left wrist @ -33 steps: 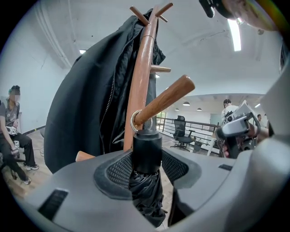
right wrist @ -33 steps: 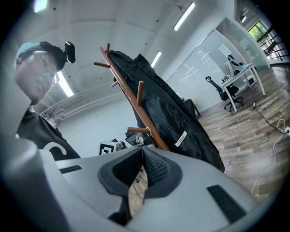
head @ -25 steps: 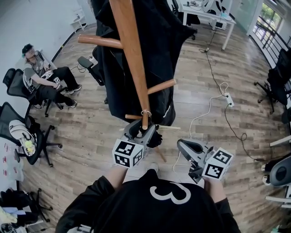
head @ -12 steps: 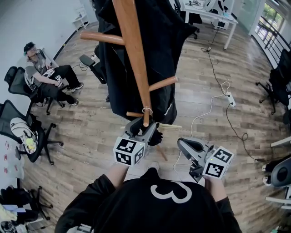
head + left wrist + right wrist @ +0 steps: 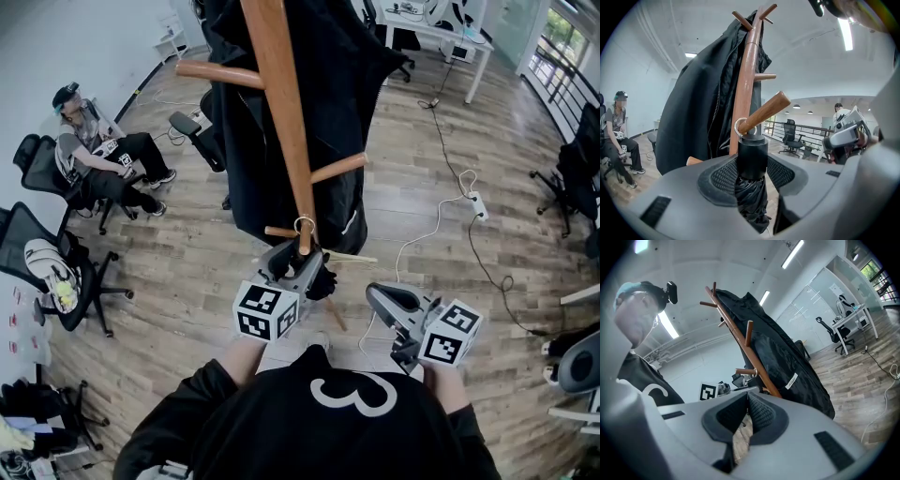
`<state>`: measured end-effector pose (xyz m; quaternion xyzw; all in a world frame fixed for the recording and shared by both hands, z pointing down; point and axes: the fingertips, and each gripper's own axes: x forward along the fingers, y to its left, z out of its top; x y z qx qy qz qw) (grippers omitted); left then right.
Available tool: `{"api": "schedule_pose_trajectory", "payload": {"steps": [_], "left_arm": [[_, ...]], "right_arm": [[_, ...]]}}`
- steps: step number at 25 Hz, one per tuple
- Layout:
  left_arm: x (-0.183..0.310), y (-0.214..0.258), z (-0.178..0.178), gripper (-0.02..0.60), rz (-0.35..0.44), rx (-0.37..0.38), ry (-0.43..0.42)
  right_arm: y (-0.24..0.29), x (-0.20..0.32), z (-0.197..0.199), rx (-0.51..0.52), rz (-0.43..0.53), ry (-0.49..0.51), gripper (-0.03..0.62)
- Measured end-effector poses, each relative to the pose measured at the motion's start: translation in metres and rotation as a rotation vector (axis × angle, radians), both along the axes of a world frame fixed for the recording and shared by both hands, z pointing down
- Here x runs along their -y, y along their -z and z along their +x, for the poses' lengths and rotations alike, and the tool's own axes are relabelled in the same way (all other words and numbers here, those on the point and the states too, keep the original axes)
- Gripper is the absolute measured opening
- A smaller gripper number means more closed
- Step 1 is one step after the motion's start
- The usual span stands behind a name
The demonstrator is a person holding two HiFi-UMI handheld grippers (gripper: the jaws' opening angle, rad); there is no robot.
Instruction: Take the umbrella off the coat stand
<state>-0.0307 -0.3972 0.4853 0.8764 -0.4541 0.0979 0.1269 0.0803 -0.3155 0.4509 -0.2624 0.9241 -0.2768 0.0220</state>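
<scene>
A person in a black top works two hand-held grippers at a wooden coat stand in an open office. The left gripper is clamped on the black handle of a folded umbrella, its ribbed pads pressing the handle from both sides while the furled black canopy hangs below the jaws. The umbrella is not yet off the stand: a metal ring at the top of its handle is looped over a low peg that slants up and away from the pole. The right gripper is held off to the right of the stand, well apart from the umbrella, its jaws drawn together at the tips with nothing between them; only floor shows through the slit behind the tips. A long black coat drapes from the upper pegs and hangs down the far side of the pole. On the plank floor, a white cable trails to the right. At the left, a seated person sits near the wall, with an empty office chair nearer the camera. A white desk stands at the back of the room.
</scene>
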Motion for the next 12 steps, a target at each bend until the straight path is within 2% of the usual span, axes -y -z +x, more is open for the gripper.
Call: {"api": "schedule_pose_trajectory", "payload": {"steps": [12], "left_arm": [[-0.014, 0.018, 0.001, 0.201, 0.029, -0.002, -0.001]], "right_arm": [[0.007, -0.011, -0.002, -0.003, 0.019, 0.019, 0.028]]}}
